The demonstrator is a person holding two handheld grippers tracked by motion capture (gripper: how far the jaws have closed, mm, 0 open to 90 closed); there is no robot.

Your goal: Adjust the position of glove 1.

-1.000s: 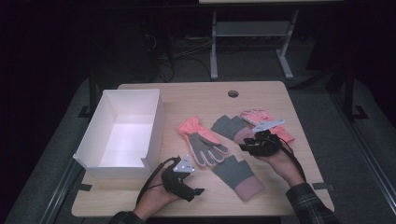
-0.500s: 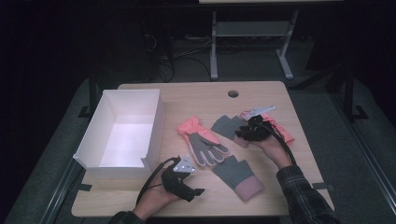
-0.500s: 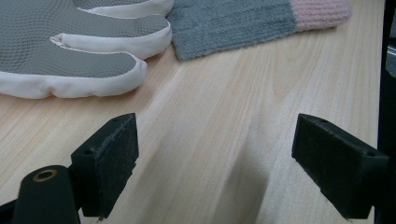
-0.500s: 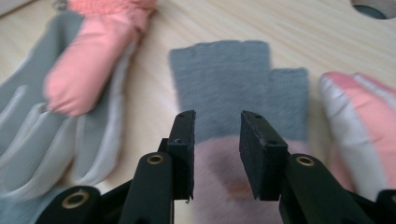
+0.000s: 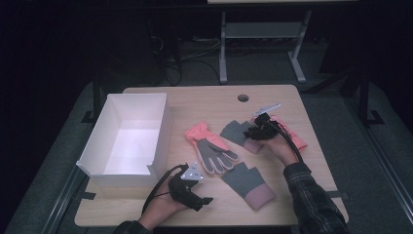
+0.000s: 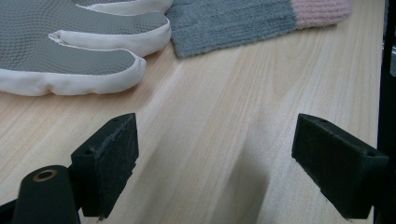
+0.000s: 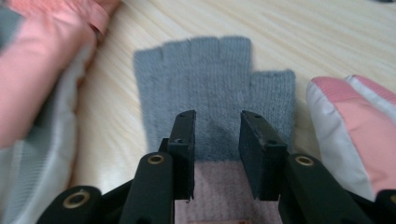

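The right gripper (image 7: 216, 140), jaws narrowed but clamping nothing yet, hangs over the grey fingerless glove (image 7: 210, 98) lying flat between 2 pink gloves, so the next move is probably pinching it, while the left gripper (image 6: 229, 172) rests wide open.

The room is dark, light falling mainly on a pale wooden table (image 5: 209, 105) with rounded corners; a round cable hole (image 5: 243, 98) sits toward its far edge at about one o'clock; grey carpeted floor (image 5: 341, 126) surrounds it; beyond, at twelve o'clock, a white metal stand (image 5: 258, 31) with two legs; cables (image 5: 180, 58) tangle on the floor at eleven o'clock; black frame posts (image 5: 363, 92) rise at three o'clock.
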